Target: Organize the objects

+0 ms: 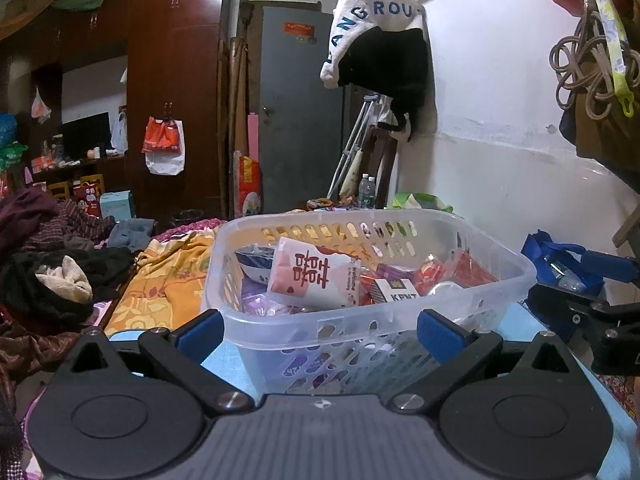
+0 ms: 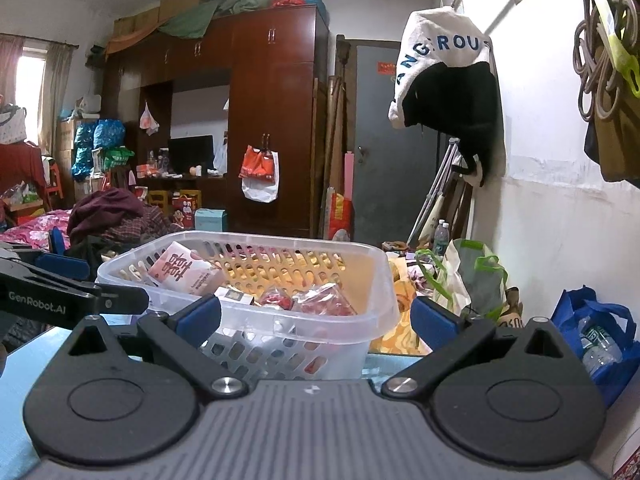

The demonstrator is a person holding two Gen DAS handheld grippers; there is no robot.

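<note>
One clear plastic basket [image 1: 400, 312], one pink-and-white packet [image 1: 312, 276] inside it, one KENT box [image 1: 396, 290], two water bottles [image 1: 366, 190] by the wall.

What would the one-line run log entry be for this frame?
left gripper: open, empty | right gripper: open, empty | basket: holds pink packet and snack packs | both grippers facing basket

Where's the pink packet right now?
In the basket, at its left end; the pink packet leans beside the KENT box in the left wrist view.
</note>
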